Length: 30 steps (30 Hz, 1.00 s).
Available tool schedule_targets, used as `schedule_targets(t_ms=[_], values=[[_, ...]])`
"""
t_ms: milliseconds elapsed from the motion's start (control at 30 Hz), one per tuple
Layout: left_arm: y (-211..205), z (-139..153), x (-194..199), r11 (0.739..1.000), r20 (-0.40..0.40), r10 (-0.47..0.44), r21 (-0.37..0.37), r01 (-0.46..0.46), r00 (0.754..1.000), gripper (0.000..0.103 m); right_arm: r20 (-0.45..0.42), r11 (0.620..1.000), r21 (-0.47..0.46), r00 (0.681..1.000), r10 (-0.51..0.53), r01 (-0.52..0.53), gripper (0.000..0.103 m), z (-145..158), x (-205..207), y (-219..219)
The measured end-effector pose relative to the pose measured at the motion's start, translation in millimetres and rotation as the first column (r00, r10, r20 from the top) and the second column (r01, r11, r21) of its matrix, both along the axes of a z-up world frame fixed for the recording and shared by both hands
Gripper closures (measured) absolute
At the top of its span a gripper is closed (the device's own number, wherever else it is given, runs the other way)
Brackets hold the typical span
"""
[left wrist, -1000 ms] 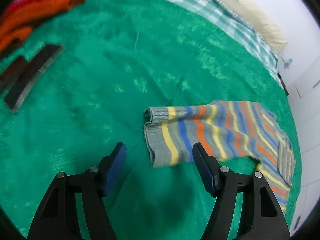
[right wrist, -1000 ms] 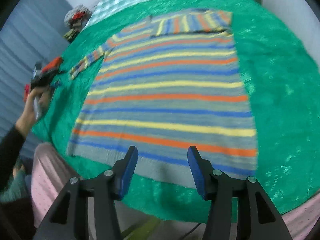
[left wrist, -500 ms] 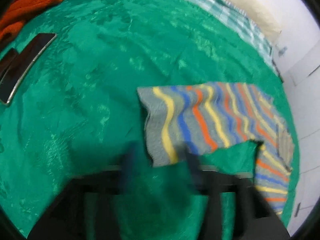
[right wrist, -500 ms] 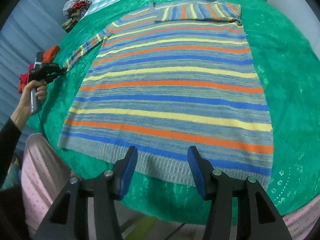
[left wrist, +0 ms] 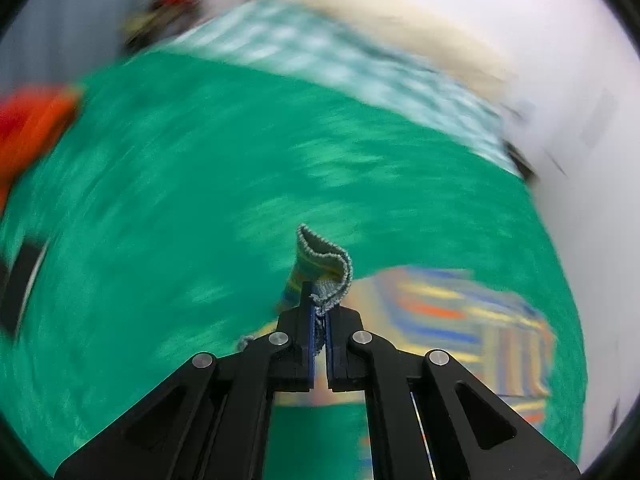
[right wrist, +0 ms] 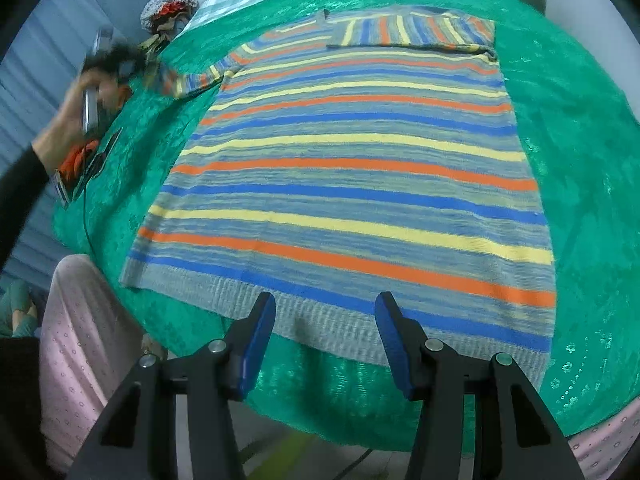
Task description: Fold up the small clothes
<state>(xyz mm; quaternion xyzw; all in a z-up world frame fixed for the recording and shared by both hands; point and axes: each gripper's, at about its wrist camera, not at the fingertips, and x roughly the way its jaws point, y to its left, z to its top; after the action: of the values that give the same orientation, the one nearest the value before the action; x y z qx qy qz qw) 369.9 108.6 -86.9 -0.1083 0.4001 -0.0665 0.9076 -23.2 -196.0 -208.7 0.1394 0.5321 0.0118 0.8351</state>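
A striped sweater (right wrist: 352,168) lies flat, hem nearest the camera, on a green blanket (right wrist: 580,128) spread over a bed. Its right sleeve (right wrist: 412,30) is already folded across the chest at 12 o'clock. The left gripper (left wrist: 319,316) has just snapped its jaws together and is clamped on the grey cuff (left wrist: 326,268) of the other sleeve, which curls above the blue pads; in the right wrist view that gripper (right wrist: 120,66) appears as a blur at 10 o'clock, held in a hand (right wrist: 76,116), with the sleeve trailing from it. The lift probably serves to carry this sleeve across the body to match the first. The right gripper (right wrist: 325,340) hovers at 6 o'clock over the ribbed hem, jaws apart and holding nothing, likely ready to steady or fold the bottom edge. A checked sheet (left wrist: 340,64) and a cream pillow (left wrist: 384,20) lie beyond the blanket at 12 o'clock, orange clothes (left wrist: 32,120) at 9 o'clock, against a plain white wall (left wrist: 560,60).
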Motion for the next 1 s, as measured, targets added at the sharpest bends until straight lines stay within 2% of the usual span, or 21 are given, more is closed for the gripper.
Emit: schedule_targets(t_ms=[100,133,167,200,233,267,300,367,400,433,467,500,533,567,600,667,700,800,867,933,1000], values=[[-105,29,-8,0.983,0.091,-0.179,0.061,0.174,0.98,0.099,0.013,1.0,0.011,1.0,-0.016,0.016,0.051,0,0,-9],[-130,31,-12,0.973,0.103,-0.227,0.076,0.22,0.968,0.095,0.018,1.0,0.011,1.0,-0.022,0.022,0.051,0,-1,-12],[-171,25,-20,0.949,0.095,-0.31,0.09,0.302,0.946,0.086,0.026,0.999,0.008,0.999,-0.033,0.033,0.051,0,-2,-16],[-196,15,-22,0.921,0.053,-0.385,0.08,0.38,0.921,0.048,0.032,0.999,0.008,0.999,-0.042,0.042,0.051,0,-2,-19],[-224,1,-25,0.887,-0.018,-0.457,0.071,0.457,0.889,0.017,0.035,0.998,0.009,0.998,-0.059,0.058,0.051,-1,-4,-25],[-246,-14,-34,0.862,-0.073,-0.496,0.077,0.501,0.865,0.018,0.033,0.997,0.012,0.997,-0.074,0.074,0.051,-1,-4,-29],[-254,-20,-42,0.853,-0.08,-0.51,0.085,0.515,0.857,0.022,0.028,0.995,0.022,0.995,-0.096,0.095,0.051,-2,-5,-36],[-246,-26,-58,0.84,-0.076,-0.538,0.039,0.542,0.84,0.022,0.027,0.991,0.028,0.991,-0.131,0.13,0.051,1,-7,-50],[-227,-27,-64,0.843,-0.067,-0.538,-0.015,0.538,0.84,0.02,0.035,0.988,0.021,0.988,-0.152,0.151,0.051,5,-8,-60],[-210,-28,-65,0.853,-0.06,-0.522,-0.041,0.52,0.851,0.017,0.045,0.985,0.015,0.984,-0.173,0.172,0.051,11,-9,-71],[-177,-29,-62,0.884,-0.043,-0.467,-0.043,0.465,0.883,0.017,0.05,0.982,0.012,0.981,-0.186,0.186,0.051,15,-9,-80],[-159,-30,-51,0.913,-0.039,-0.408,-0.01,0.408,0.912,0.017,0.06,0.977,0.01,0.975,-0.212,0.212,0.051,25,-3,-102],[-135,-37,-40,0.948,-0.052,-0.311,0.054,0.314,0.949,0.017,0.06,0.977,0.01,0.975,-0.212,0.212,0.051,25,-3,-102],[-120,-46,-28,0.966,-0.078,-0.237,0.089,0.243,0.968,0.017,0.065,0.976,0.017,0.974,-0.219,0.219,0.051,29,3,-110],[-104,-56,-20,0.975,-0.107,-0.189,0.095,0.199,0.976,0.019,0.068,0.976,0.024,0.973,-0.219,0.218,0.051,31,9,-115],[-74,-77,0,0.989,-0.192,-0.118,0.069,0.134,0.974,0.021,0.084,0.979,0.04,0.976,-0.203,0.2,0.051,38,26,-119],[-63,-90,13,0.992,-0.248,-0.104,0.046,0.118,0.963,0.021,0.096,0.981,0.062,0.977,-0.189,0.184,0.051,43,38,-119],[-49,-116,34,0.995,-0.346,-0.093,0.0,0.099,0.934,0.031,0.141,0.975,0.185,0.978,-0.153,0.126,0.051,58,80,-122],[-55,-130,42,0.992,-0.397,-0.126,-0.024,0.127,0.909,0.036,0.145,0.958,0.263,0.977,-0.158,0.117,0.051,58,121,-133],[-72,-131,34,0.974,-0.347,-0.133,0.129,0.188,0.928,0.051,0.158,0.943,0.305,0.97,-0.185,0.131,0.051,56,165,-145],[-78,-128,28,0.962,-0.321,-0.134,0.186,0.202,0.938,0.051,0.16,0.931,0.335,0.965,-0.206,0.143,0.051,48,211,-157]])
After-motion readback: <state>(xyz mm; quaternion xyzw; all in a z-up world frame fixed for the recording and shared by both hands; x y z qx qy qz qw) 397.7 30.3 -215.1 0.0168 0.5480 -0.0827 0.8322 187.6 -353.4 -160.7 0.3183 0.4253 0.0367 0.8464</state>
